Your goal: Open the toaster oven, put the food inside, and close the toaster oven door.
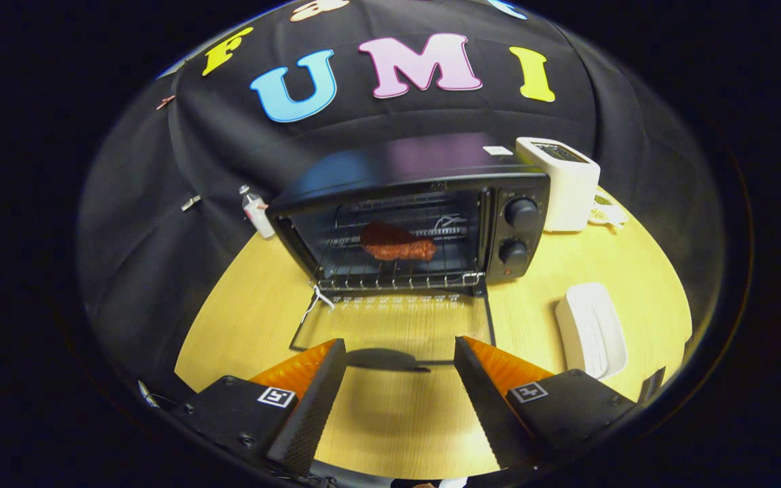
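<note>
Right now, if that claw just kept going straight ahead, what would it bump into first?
Probably the folded-down glass door of the toaster oven, lying just ahead of the open, empty claw; depth is hard to judge. Beyond it sits the food on the rack.

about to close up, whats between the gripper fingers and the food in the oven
In the gripper view, the open gripper holds nothing; ahead lies the dropped-open glass door, then the wire rack's front edge before the food.

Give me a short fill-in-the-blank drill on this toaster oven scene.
1. The food lies on the wire ____ inside the toaster oven.
2. The oven door is folded ____ onto the table.
3. The hand-held gripper has its fingers ____, holding nothing.

Missing words: rack; down; open
</note>
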`<action>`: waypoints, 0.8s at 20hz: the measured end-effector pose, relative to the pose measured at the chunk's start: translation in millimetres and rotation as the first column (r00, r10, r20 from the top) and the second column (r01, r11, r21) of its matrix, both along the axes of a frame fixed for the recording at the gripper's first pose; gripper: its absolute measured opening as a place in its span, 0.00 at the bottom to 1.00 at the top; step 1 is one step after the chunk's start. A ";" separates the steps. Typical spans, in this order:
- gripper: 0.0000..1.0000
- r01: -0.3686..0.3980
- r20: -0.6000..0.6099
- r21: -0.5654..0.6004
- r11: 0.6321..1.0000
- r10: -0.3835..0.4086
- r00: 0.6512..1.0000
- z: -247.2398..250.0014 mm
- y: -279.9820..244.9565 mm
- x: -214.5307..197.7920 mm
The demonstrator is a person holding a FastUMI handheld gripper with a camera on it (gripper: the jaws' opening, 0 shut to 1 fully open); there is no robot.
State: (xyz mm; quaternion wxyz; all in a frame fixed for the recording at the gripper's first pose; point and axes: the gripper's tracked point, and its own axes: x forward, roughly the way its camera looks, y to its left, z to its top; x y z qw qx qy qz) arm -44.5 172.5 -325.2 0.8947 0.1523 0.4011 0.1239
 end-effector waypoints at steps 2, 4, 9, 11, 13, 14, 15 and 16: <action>0.98 -0.022 -0.038 -0.019 1.000 0.021 0.999 -8.4 7.2 -14.4; 0.98 -0.052 -0.074 -0.035 0.998 0.049 0.996 -17.5 16.9 -28.8; 0.99 -0.138 -0.166 -0.080 0.987 0.123 0.978 -46.7 42.1 -59.8; 0.99 -0.158 -0.198 -0.104 0.982 0.135 0.971 -62.2 46.1 -61.7; 0.99 -0.142 -0.219 -0.093 0.985 0.119 0.969 -73.1 52.1 -58.9; 0.99 -0.127 -0.228 -0.088 0.988 0.104 0.968 -77.9 54.2 -56.1; 0.99 -0.110 -0.239 -0.091 0.990 0.086 0.967 -82.2 53.1 -52.9; 0.99 -0.087 -0.250 -0.096 0.992 0.060 0.966 -86.4 51.4 -48.8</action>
